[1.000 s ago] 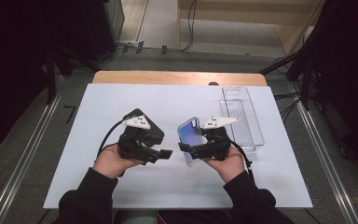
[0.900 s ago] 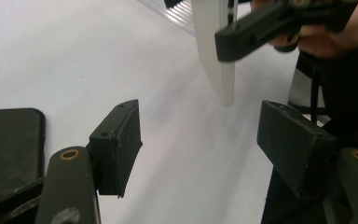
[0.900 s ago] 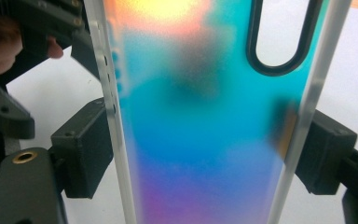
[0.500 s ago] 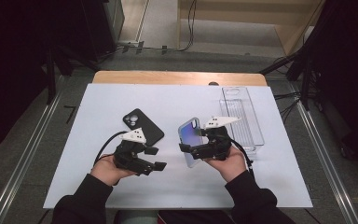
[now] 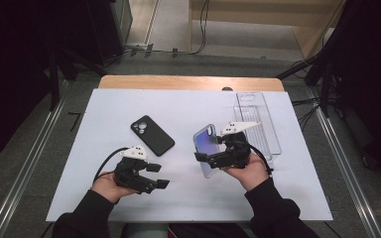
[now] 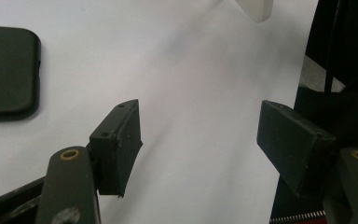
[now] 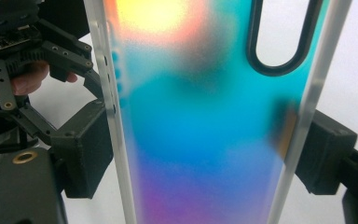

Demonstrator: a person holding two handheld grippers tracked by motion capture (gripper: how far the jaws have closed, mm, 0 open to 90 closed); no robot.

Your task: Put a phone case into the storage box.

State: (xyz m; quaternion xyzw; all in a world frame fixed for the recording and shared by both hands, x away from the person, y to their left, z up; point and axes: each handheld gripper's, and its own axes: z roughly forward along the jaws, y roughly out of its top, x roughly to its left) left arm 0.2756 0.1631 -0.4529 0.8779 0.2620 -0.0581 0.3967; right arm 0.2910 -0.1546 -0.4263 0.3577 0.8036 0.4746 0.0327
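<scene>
Gripping iridescent case (image 5: 207,148) upright w/ right tongs (image 5: 213,157), left tongs (image 5: 155,174) agape, low

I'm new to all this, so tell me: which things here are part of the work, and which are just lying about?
In the work:
- iridescent phone case, clamped across its edges by the right gripper
- black phone case, flat on the white table
- left gripper, jaws open, holding nothing

Lying about:
- clear plastic tray

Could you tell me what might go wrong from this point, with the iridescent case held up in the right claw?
The right claw pinches the iridescent phone case only by its thin side edges, so it could flex and pop out. It is held tilted above the white mat and would drop if released. The open left claw sits near the black phone and could nudge it.
</scene>
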